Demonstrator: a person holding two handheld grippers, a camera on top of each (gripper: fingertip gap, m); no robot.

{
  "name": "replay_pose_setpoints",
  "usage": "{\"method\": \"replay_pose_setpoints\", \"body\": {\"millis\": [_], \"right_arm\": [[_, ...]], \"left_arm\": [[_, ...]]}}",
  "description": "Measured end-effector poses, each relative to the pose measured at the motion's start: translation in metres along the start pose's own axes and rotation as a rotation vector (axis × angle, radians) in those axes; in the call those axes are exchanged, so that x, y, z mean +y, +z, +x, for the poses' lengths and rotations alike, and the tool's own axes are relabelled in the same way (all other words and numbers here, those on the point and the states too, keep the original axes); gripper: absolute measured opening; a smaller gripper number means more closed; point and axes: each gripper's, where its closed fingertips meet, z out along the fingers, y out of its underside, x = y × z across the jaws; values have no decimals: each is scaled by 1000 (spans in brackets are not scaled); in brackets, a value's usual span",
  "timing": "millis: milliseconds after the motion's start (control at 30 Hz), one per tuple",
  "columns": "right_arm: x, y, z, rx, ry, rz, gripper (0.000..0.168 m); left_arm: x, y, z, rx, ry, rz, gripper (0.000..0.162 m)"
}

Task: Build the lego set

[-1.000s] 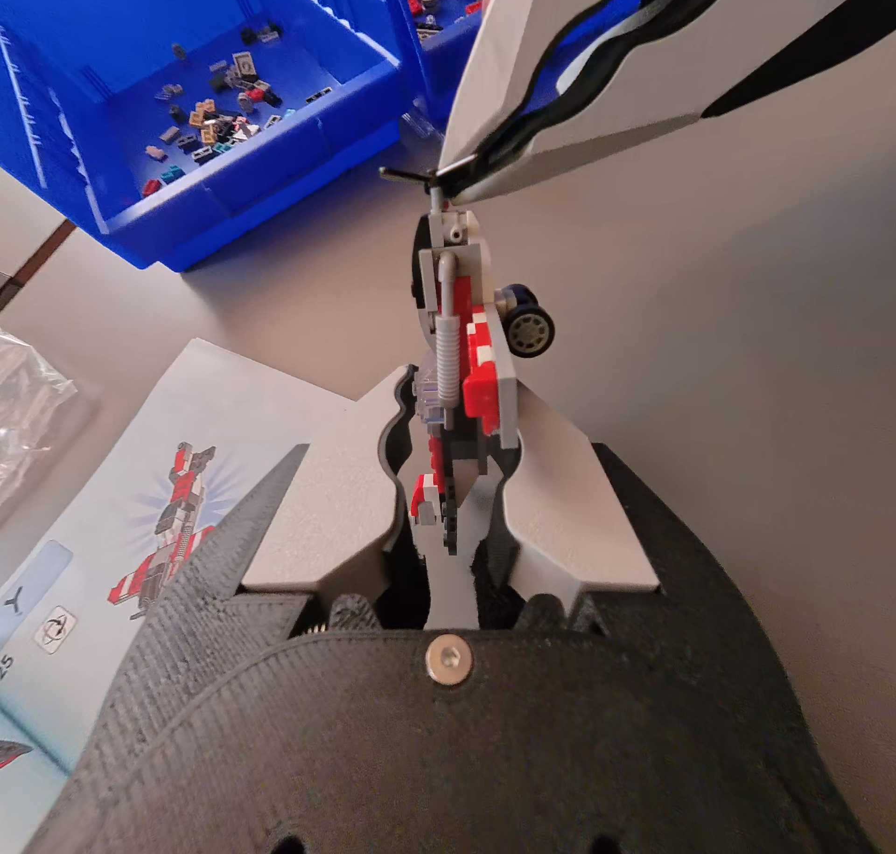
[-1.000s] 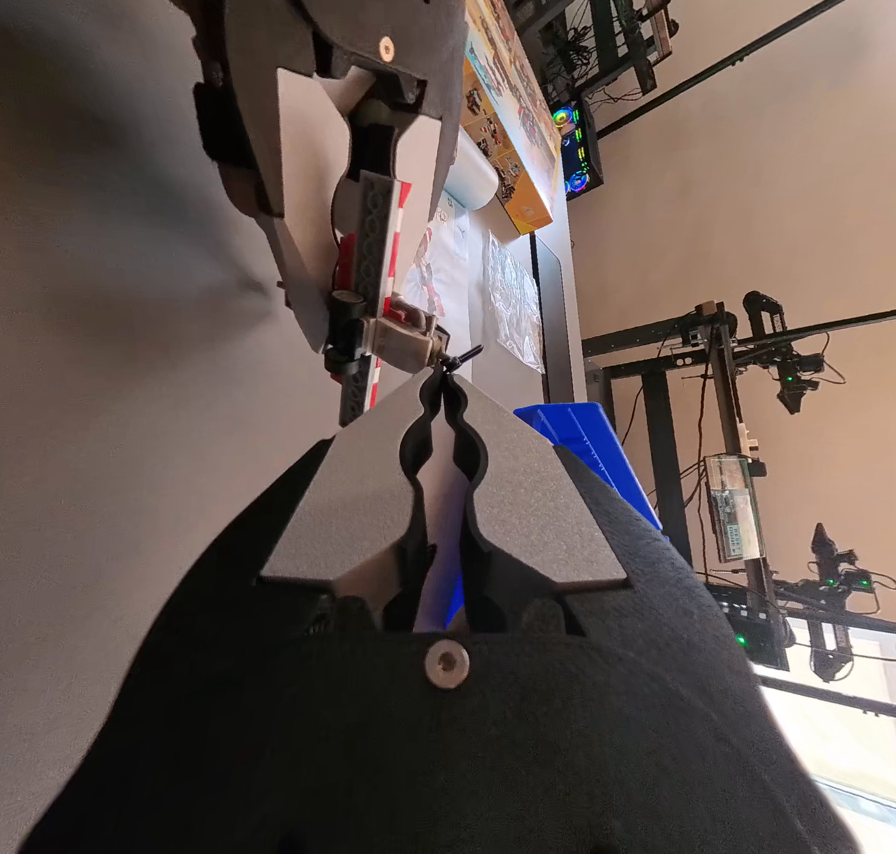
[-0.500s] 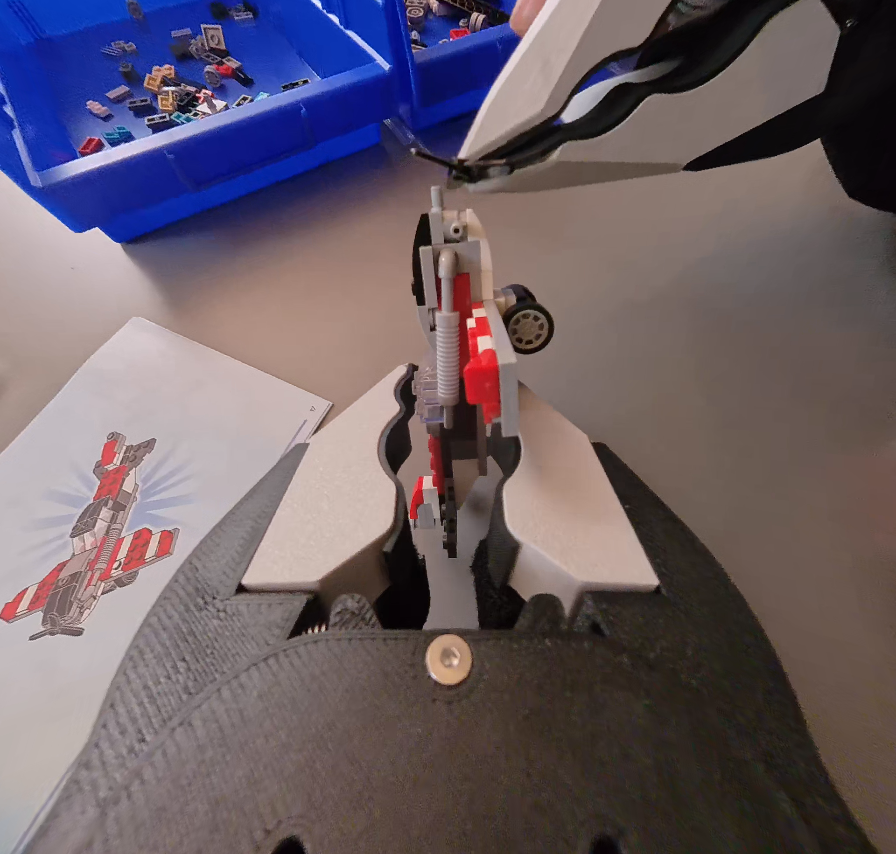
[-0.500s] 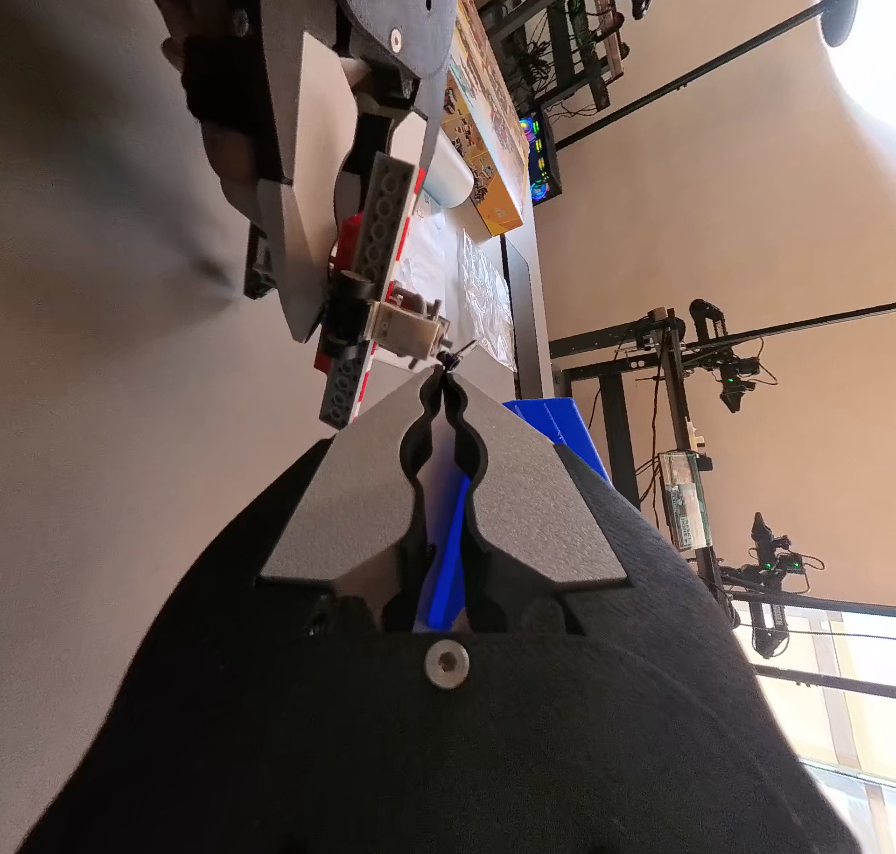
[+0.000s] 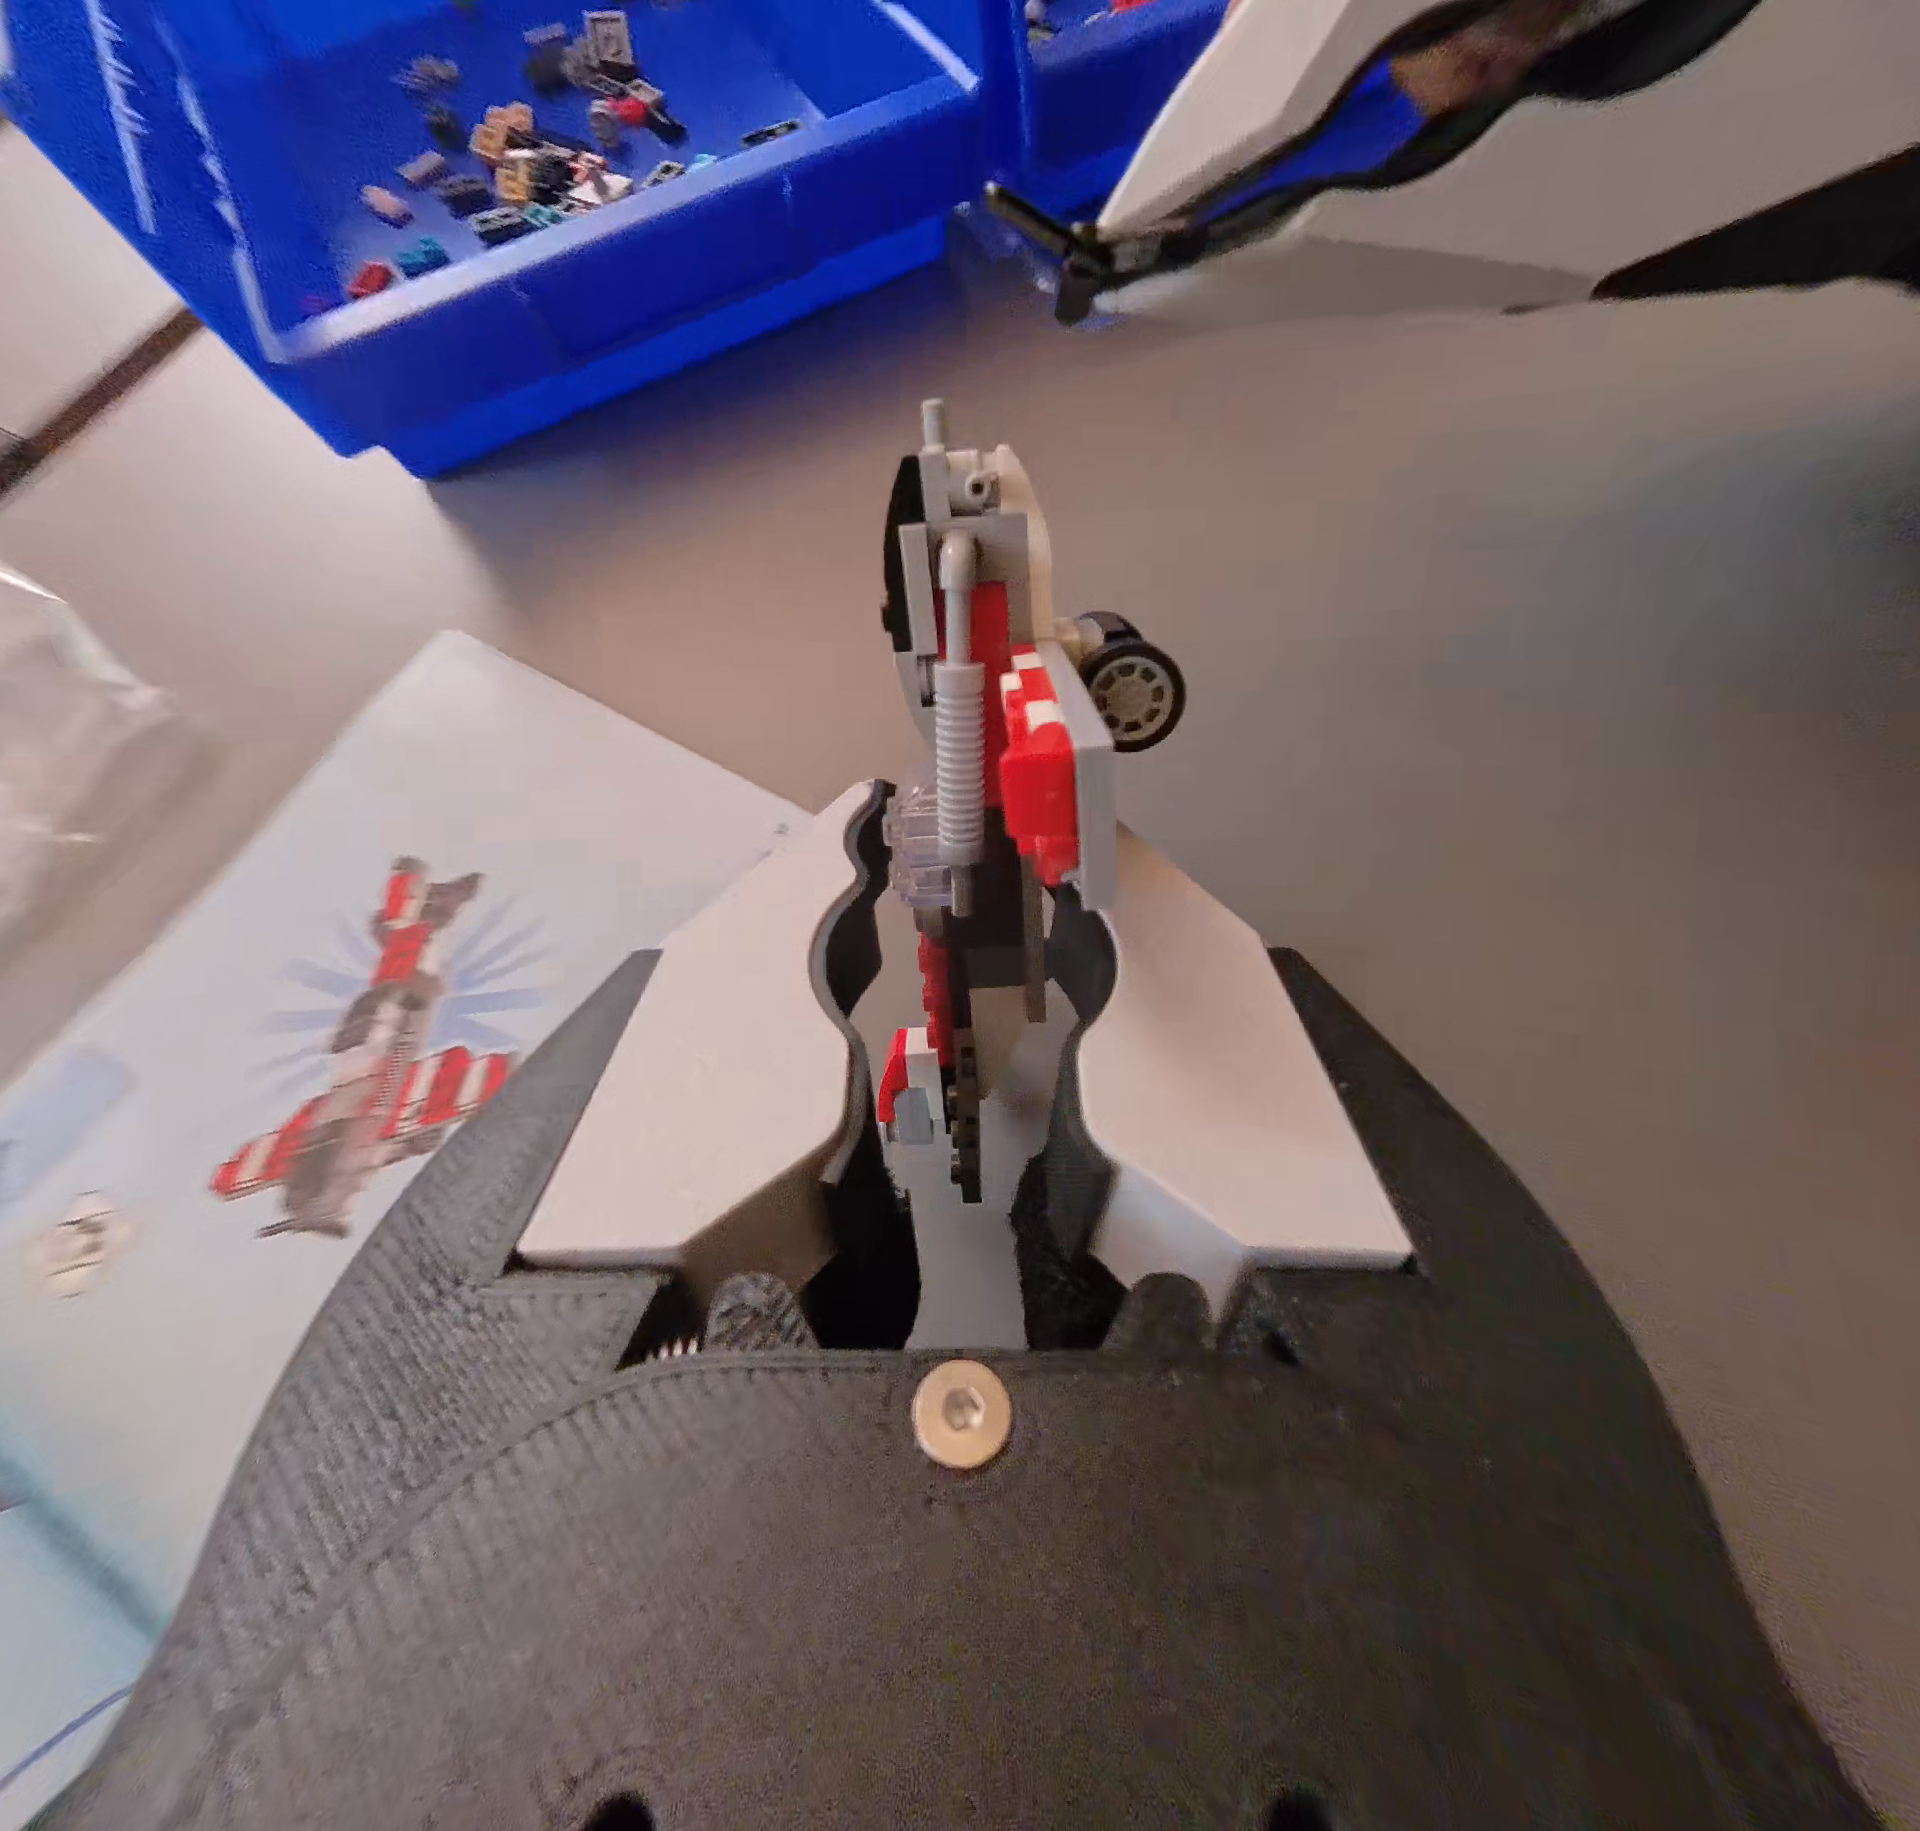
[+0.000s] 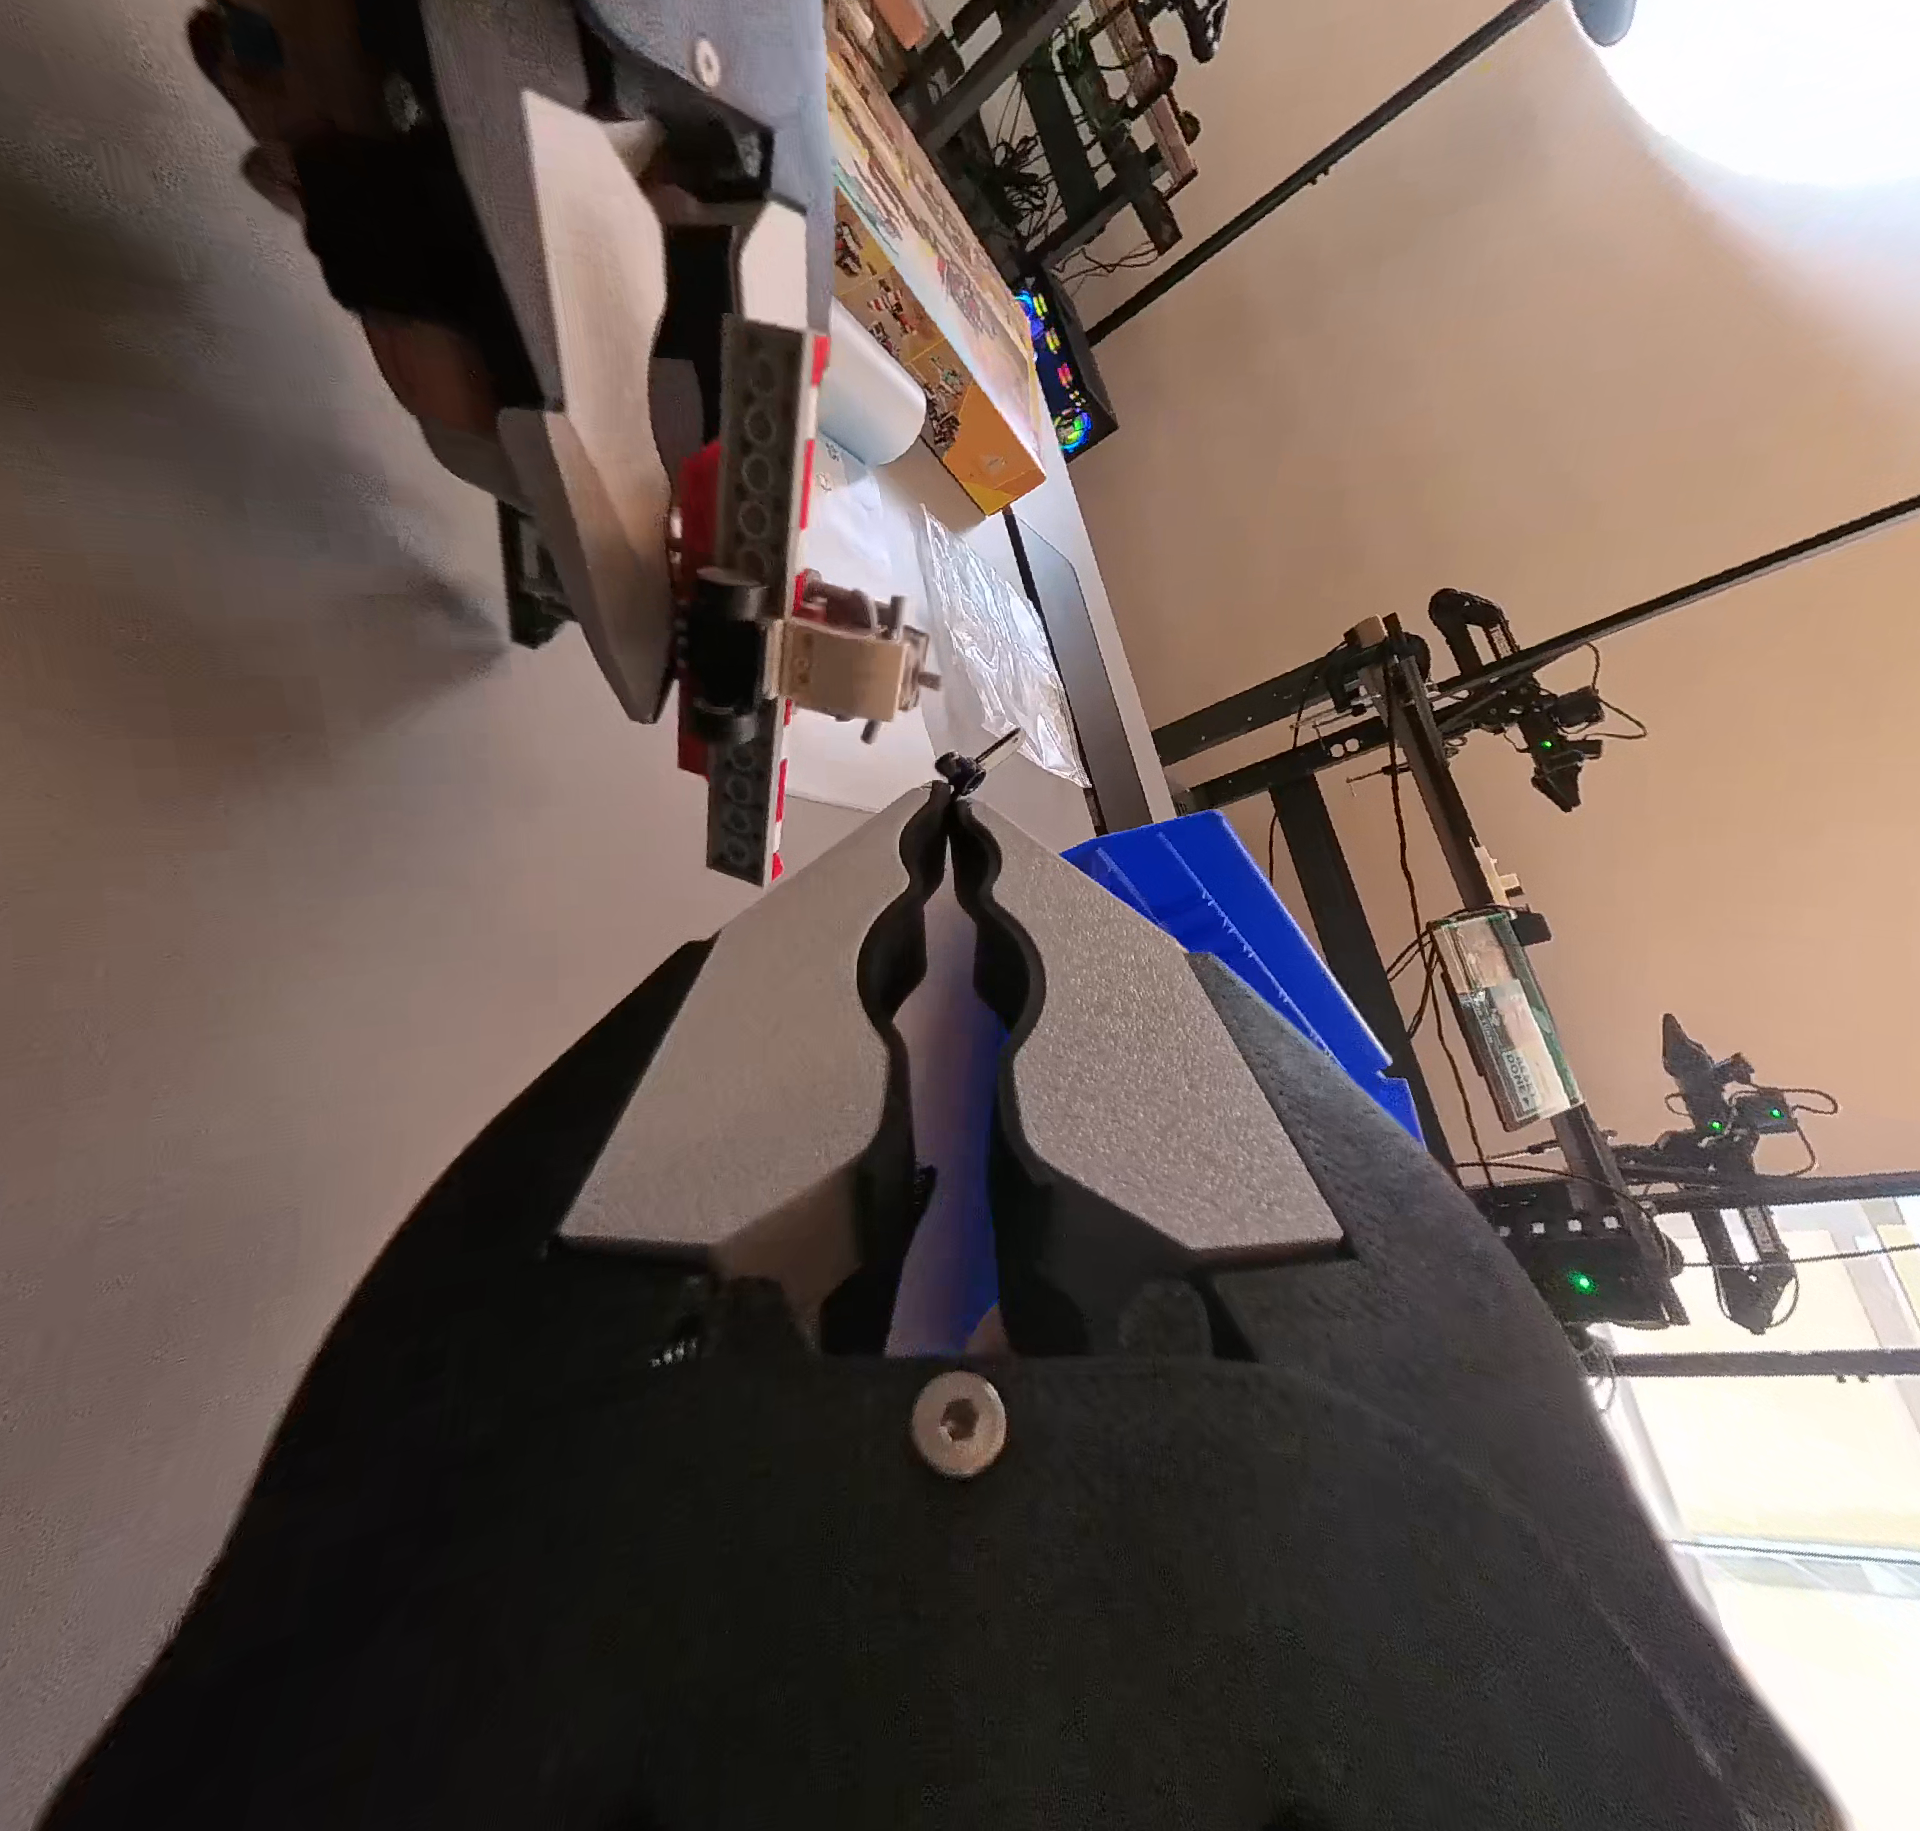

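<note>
My left gripper (image 5: 977,846) clamps the red-and-grey lego plane (image 5: 987,742) upright (wheel facing right); the right gripper (image 5: 1086,259) pinches a small black piece (image 5: 1023,212) near the blue bin (image 5: 623,306).

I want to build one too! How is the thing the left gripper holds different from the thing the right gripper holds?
The left gripper clamps a big red, white and grey lego plane made of many bricks; the right gripper pinches one tiny black piece at its very tips. The plane sits deep between the fingers and sticks up beyond them, with a wheel; the black piece only pokes out sideways. Both are held above the table, apart from each other.
</note>
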Motion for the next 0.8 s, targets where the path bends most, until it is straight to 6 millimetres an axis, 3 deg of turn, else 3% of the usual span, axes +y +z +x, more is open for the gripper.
{"method": "replay_pose_setpoints", "body": {"millis": [167, 333, 467, 800], "right_arm": [[6, 6, -1, 35, 21, -11, 0], [11, 8, -2, 41, 42, -13, 0], [13, 12, -9, 25, 54, -12, 0], [17, 14, -11, 6, 86, -9, 0]], "left_arm": [[6, -1, -25, -263, 292, -98, 27], [19, 8, -24, -322, 471, -200, 26], [20, 11, -21, -322, 509, -216, 28], [29, 4, -8, -203, 536, -251, 56]]}}
